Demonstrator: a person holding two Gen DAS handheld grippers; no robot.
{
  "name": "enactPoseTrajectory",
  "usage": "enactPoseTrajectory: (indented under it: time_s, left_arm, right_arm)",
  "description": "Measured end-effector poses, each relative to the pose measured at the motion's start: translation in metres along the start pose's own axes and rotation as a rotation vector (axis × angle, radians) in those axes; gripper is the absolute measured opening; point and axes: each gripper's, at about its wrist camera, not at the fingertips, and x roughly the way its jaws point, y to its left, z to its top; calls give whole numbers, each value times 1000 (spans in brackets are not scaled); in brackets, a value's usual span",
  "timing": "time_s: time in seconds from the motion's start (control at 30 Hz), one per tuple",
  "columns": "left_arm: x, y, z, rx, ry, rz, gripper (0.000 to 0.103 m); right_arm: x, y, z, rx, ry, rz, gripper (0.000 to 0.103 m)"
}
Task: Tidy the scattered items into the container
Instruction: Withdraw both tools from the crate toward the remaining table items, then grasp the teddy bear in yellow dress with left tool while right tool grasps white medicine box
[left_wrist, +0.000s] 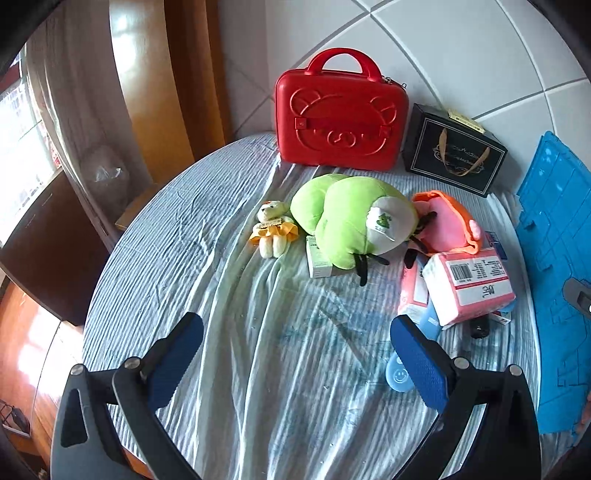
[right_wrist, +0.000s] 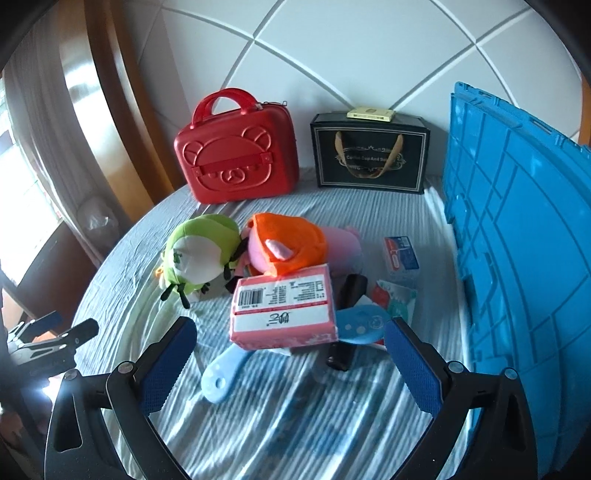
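Observation:
Scattered items lie on a striped bed sheet (left_wrist: 258, 350): a green plush (left_wrist: 351, 218) (right_wrist: 199, 251), an orange and pink plush (left_wrist: 448, 221) (right_wrist: 288, 247), a small yellow bear doll (left_wrist: 273, 230), a pink tissue pack (left_wrist: 469, 284) (right_wrist: 284, 306), a blue brush (right_wrist: 258, 347) under the pack, and small boxes (right_wrist: 400, 254). A blue plastic crate (left_wrist: 557, 258) (right_wrist: 517, 240) stands at the right. My left gripper (left_wrist: 295, 350) is open and empty, short of the items. My right gripper (right_wrist: 290, 350) is open, its fingers on either side of the tissue pack and brush.
A red bear-face case (left_wrist: 340, 114) (right_wrist: 236, 158) and a black gift bag (left_wrist: 454, 151) (right_wrist: 369, 151) stand against the white padded headboard. A wooden frame and a curtain are at the left. The left gripper shows at the left edge of the right wrist view (right_wrist: 48, 339).

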Motion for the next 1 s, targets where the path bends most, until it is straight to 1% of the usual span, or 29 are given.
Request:
enactPoseTrajectory:
  time_s: [0.07,0.17,0.33,0.5,0.57,0.6,0.7,0.77,0.83,0.87,0.9,1.0]
  left_arm:
    - [10,12,6,10,-6,7,103]
    - [29,34,16,17,-6,-6,103]
    - [67,70,31,65,27,-42,103]
    - [106,94,36,118,49,-70,103]
    - [121,99,37,126,58,-84,103]
    - [129,101,36,128,61,-87,103]
    - [152,105,35,129,68,-101,103]
    - [168,103,37,125,73,-121,99]
    - [184,97,40,121,74,-145,97]
    - [192,92,41,124,74,-155,97]
    - [200,86,42,129,73,-161,97]
    - [221,69,48,147,59,-176,97]
  right_arm:
    - [7,11,2,-3,3,-6,103]
    - [17,30,6,3,-6,-16,103]
    - [41,73,7,54,-34,-25,103]
    - [78,130,-10,103,-56,-59,103]
    - [93,146,-20,143,-62,-52,103]
    - [100,153,-26,157,-67,-58,103]
    - [122,165,-40,201,-70,-115,103]
    - [139,168,-46,231,-64,-139,102]
    - [158,173,-48,227,-57,-151,84]
    - [169,174,-49,228,-56,-140,65]
    - [181,174,-50,234,-50,-132,56]
    - [211,173,-52,256,-37,-117,55]
